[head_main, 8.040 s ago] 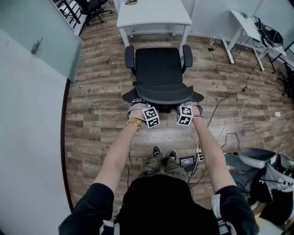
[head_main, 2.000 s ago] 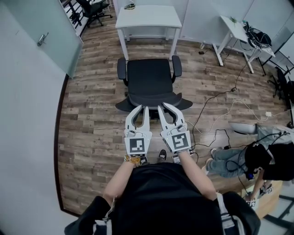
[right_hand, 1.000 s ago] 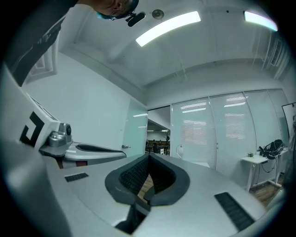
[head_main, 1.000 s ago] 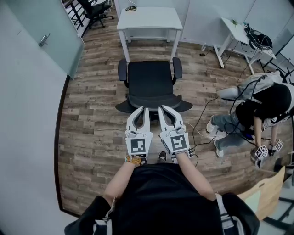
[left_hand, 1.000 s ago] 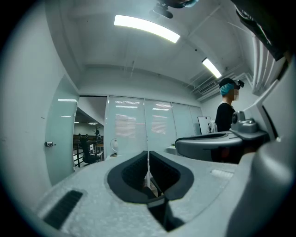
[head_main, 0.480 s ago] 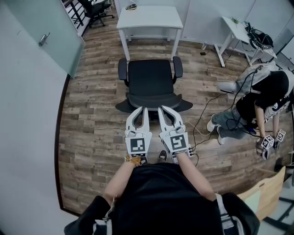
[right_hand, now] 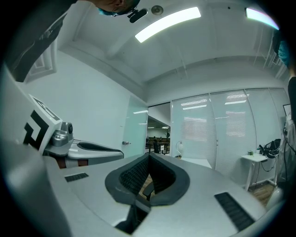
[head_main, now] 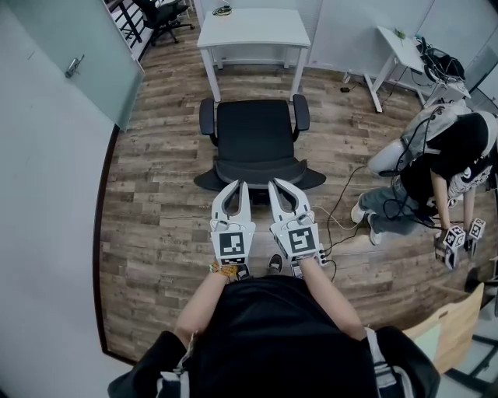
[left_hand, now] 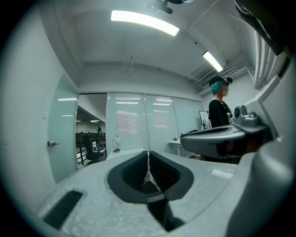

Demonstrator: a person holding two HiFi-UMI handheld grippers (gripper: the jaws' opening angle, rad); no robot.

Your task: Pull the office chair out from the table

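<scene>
Black office chair (head_main: 254, 140) sits apart from the far white table (head_main: 253, 27). Left gripper (head_main: 240, 186) and right gripper (head_main: 275, 186) are side by side on its near side, fingers pressed together, nothing between them.

The black office chair's (head_main: 254, 136) wheeled base lies almost wholly under its seat, and the white left gripper (head_main: 240, 186) and white right gripper (head_main: 275, 186) cover its near part (only two dark legs poke out). At the top edge, a small dark object (head_main: 223, 10) on the white rectangular table (head_main: 253, 31) is cut off and too small to tell. The crouching person in a black top (head_main: 447, 151) is clipped by the right edge.
</scene>
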